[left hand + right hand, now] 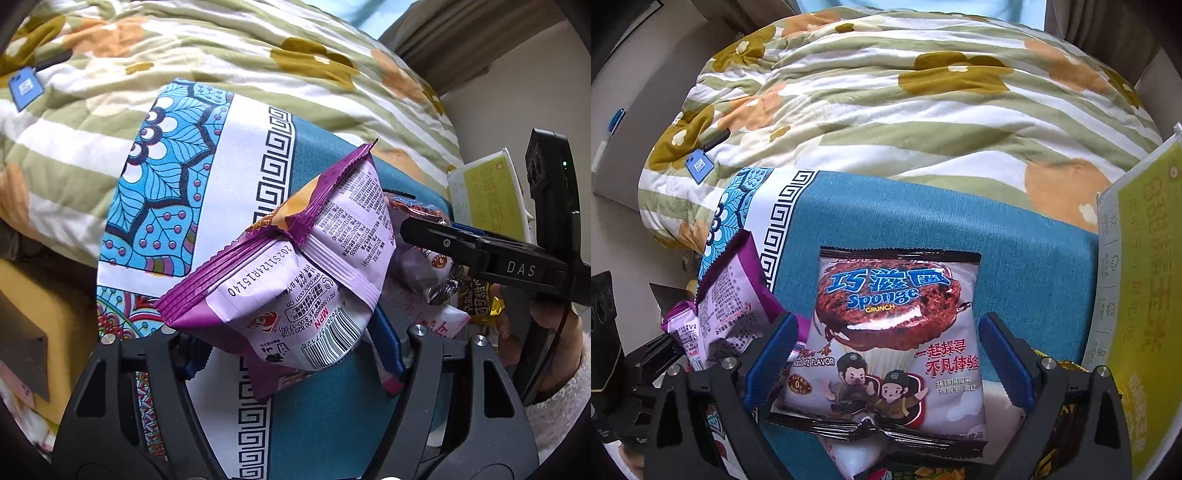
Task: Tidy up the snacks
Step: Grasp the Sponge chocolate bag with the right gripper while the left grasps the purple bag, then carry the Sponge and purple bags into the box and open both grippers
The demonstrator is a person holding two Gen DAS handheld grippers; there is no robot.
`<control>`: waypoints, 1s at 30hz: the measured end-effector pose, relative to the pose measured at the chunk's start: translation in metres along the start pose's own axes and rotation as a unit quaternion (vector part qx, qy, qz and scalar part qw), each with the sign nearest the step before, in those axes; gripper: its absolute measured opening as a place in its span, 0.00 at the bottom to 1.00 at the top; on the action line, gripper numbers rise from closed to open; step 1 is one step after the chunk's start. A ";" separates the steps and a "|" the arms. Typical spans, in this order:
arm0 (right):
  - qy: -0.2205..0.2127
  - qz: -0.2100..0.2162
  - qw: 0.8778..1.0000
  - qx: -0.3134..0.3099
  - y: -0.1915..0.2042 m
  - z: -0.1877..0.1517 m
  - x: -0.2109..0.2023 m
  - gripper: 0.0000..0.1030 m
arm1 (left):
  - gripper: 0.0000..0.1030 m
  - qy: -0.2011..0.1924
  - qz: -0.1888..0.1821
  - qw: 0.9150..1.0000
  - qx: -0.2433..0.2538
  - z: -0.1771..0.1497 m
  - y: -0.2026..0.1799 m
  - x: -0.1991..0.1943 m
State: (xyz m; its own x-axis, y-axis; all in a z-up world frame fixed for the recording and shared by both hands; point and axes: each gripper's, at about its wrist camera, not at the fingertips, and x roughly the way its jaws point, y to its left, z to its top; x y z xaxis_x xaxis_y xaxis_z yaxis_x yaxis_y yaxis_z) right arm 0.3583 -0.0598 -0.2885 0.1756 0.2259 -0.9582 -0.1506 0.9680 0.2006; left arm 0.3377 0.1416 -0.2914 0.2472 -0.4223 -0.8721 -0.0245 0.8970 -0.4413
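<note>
Two handheld grippers work over a teal cloth (1034, 266) spread beside a flowered quilt (923, 122). Left gripper (291, 354), seen from its own camera, is clamped on a purple snack packet (295, 266); the packet's lower corner sits between the blue pads, and its bulk covers most of the left pad and hides the cloth under it. Small print and a barcode face the camera; the front artwork is turned away.

Right gripper (890, 362) stands spread wide around a Sponge Crunch packet (894, 339), which lies flat on the teal cloth. Whether either pad touches the packet's edge is hard to make out. Its bottom seam overlaps other wrappers that are cut off by the picture's lower edge.

Just right of the teal cloth, a yellow-green package (1137, 295) stands upright, partly out of frame. Left of the teal cloth runs a white border with a black key pattern (273, 166) and a blue leaf design. On the quilt beyond the cloth lies a small blue card (699, 165); its print is too small to read.
</note>
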 end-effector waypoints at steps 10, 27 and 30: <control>0.012 0.008 1.000 -0.011 0.004 0.001 0.013 0.81 | 0.67 -0.025 0.012 0.999 -0.024 -0.010 0.018 -0.026; -0.115 0.025 0.993 -0.006 0.031 -0.030 -0.087 0.55 | 0.67 -0.137 0.028 0.988 0.073 -0.015 -0.029 -0.143; -0.149 0.020 0.989 0.006 0.033 -0.042 -0.120 0.55 | 0.67 -0.157 0.026 0.980 0.116 -0.011 -0.051 -0.163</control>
State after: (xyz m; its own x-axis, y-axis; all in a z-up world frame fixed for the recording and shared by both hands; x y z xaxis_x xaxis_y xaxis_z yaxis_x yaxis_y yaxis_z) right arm 0.2914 -0.0598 -0.1755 0.4483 0.2836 -0.8477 -0.1511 0.9587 0.2408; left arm 0.2884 0.1633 -0.1290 0.5387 -0.3462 -0.7681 0.1665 0.9374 -0.3058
